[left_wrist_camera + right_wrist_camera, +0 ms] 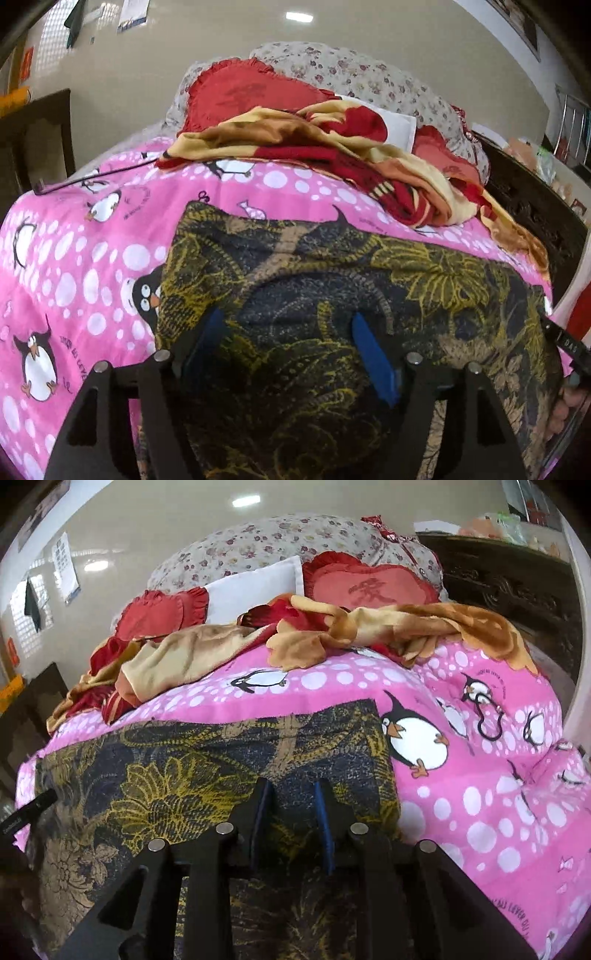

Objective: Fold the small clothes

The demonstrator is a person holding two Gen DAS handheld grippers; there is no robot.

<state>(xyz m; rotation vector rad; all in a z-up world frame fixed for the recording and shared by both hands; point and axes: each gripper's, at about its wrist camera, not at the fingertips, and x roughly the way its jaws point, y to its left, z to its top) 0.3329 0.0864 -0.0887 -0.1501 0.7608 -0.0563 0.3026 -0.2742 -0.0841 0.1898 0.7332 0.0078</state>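
A dark garment with yellow and tan leaf print (332, 266) lies spread flat on the pink penguin bedsheet (92, 240); it also shows in the right wrist view (192, 753). My left gripper (286, 328) is over the garment's left part, its blue-padded fingers (369, 350) wide apart with cloth bulging between them. My right gripper (291, 797) is over the garment's right part near its right edge, fingers (323, 812) a narrow gap apart, cloth between them. The other gripper's tip shows at each view's edge.
A crumpled red and tan blanket (332, 147) lies behind the garment, with red heart cushions (369, 587), a white pillow (255, 587) and a floral pillow (280, 539) beyond. A dark carved headboard (517, 590) is at the right. A black cable (92, 177) lies on the sheet.
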